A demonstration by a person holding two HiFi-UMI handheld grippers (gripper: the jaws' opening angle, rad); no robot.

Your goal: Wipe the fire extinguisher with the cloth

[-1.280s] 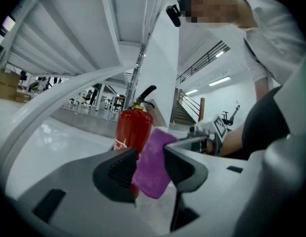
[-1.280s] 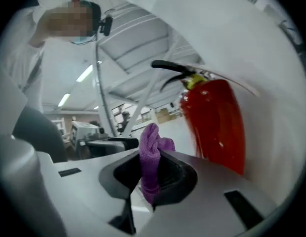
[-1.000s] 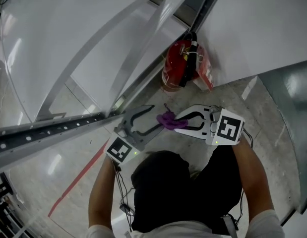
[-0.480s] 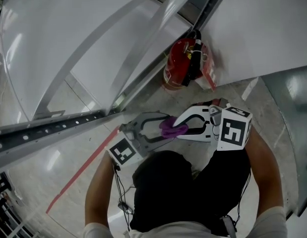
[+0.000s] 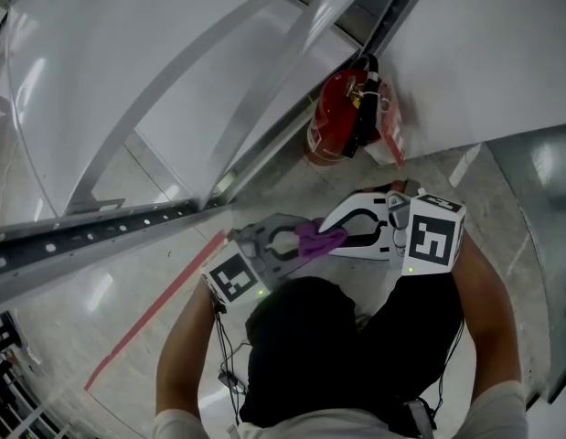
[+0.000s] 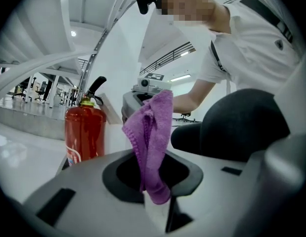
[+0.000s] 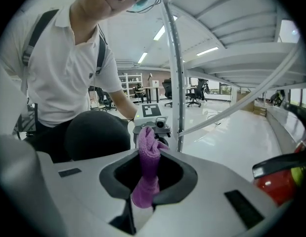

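A person crouches over a pale tiled floor (image 5: pixel 447 199), holding a gripper in each hand. The two grippers face each other, tips nearly touching, with a small purple cloth (image 5: pixel 315 240) bunched between them. The left gripper (image 5: pixel 299 238) has just been closing its jaws, and they now pinch one end of the cloth. The right gripper (image 5: pixel 333 236) is clenched on the other end. A red fire extinguisher (image 5: pixel 337 117) with a black handle and hose stands upright on the floor beyond the grippers, apart from them, in the corner where white panels meet. A red stripe (image 5: pixel 154 309) runs across the floor on the person's left.
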